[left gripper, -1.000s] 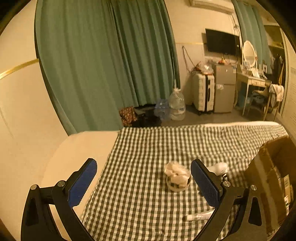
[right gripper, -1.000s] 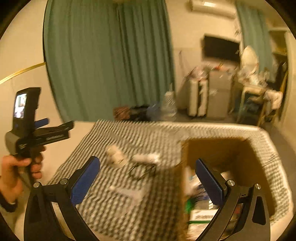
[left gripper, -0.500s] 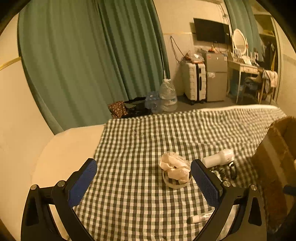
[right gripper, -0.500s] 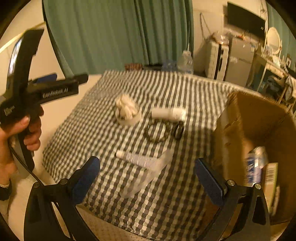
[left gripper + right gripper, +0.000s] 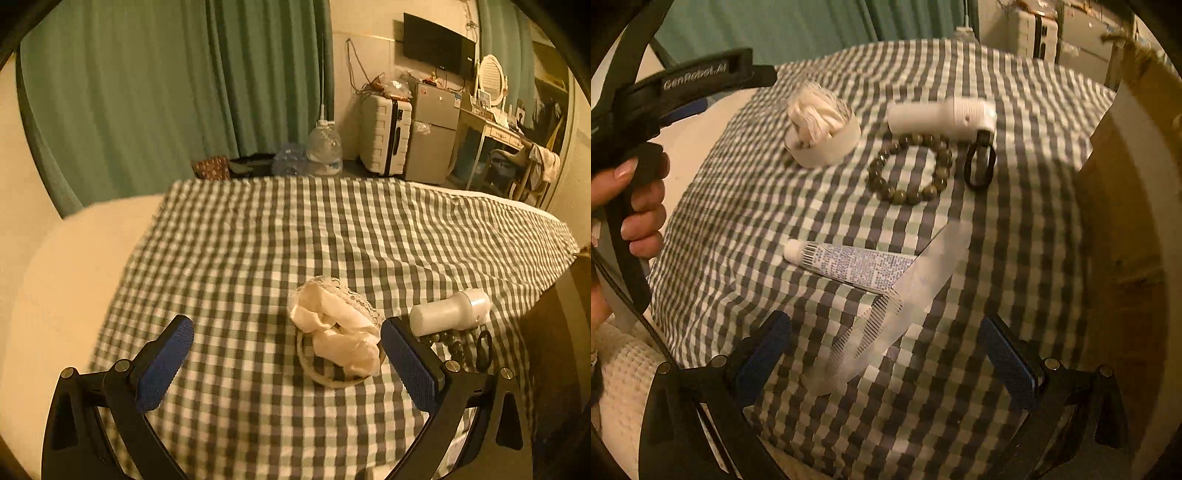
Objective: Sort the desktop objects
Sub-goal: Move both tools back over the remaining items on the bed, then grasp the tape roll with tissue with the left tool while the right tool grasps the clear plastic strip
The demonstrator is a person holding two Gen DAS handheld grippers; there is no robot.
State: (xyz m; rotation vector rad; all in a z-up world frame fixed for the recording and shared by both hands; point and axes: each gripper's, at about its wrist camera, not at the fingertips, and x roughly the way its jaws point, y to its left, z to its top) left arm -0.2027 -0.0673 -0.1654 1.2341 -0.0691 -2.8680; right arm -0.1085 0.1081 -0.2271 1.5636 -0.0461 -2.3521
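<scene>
On the green checked cloth (image 5: 746,206) lie a tape roll stuffed with white cloth (image 5: 822,129), a white handheld device (image 5: 940,114) with a black loop, a bead bracelet (image 5: 910,168), a printed tube (image 5: 849,264) and a clear comb (image 5: 890,314). My right gripper (image 5: 886,354) hovers open above the comb, nothing between its fingers. In the left wrist view the tape roll with cloth (image 5: 338,332) sits just ahead, close to the right finger of my open left gripper (image 5: 286,363). The white device (image 5: 450,314) and the beads lie to its right.
A cardboard box (image 5: 1130,206) stands at the cloth's right side. A hand (image 5: 631,206) holds the left gripper's handle at the left of the right wrist view. Beyond the table are green curtains (image 5: 166,92), a water jug, a suitcase and a small fridge.
The left gripper has come lower and nearer to the tape roll with cloth. The right gripper has tilted down and closed in over the comb and tube; the box has slid to the right edge.
</scene>
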